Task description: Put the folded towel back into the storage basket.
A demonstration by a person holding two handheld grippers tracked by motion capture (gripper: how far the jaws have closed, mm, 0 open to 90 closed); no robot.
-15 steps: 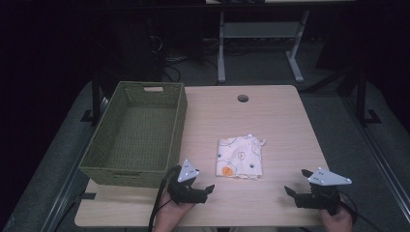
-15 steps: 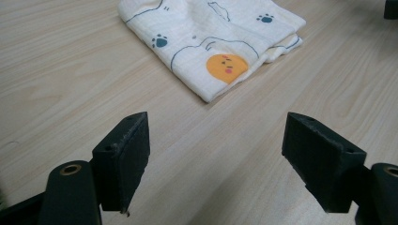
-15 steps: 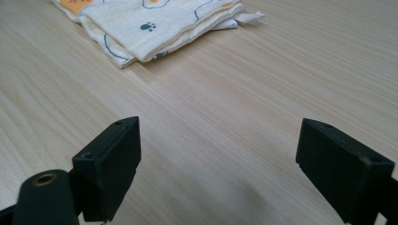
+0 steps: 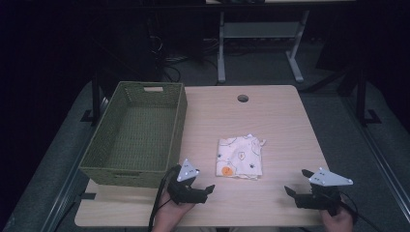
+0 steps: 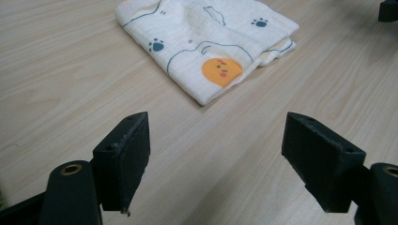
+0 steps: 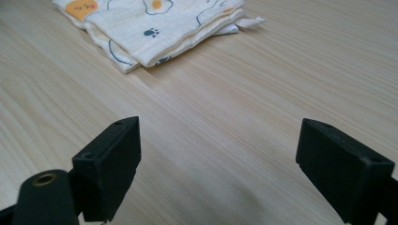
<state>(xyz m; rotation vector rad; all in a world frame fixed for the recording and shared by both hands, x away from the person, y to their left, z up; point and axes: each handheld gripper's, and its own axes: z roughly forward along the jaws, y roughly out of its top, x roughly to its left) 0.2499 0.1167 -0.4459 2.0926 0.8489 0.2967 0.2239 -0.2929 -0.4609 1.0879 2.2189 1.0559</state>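
A folded printed cloth is laid flat near the middle of the wooden table, well apart from the woven basket, which is stood at about nine o'clock from it along the table's left edge. The basket is seen to be empty, so it is judged to be the place meant for the cloth.

The left gripper is held low at about seven o'clock from the cloth, its jaws spread wide and aimed at the near corner bearing the orange face print. Nothing is pinched. The right gripper is held at about four o'clock from the cloth, jaws likewise spread and empty. Both are kept off the fabric, presumably so that the folded edges can be approached from two sides.
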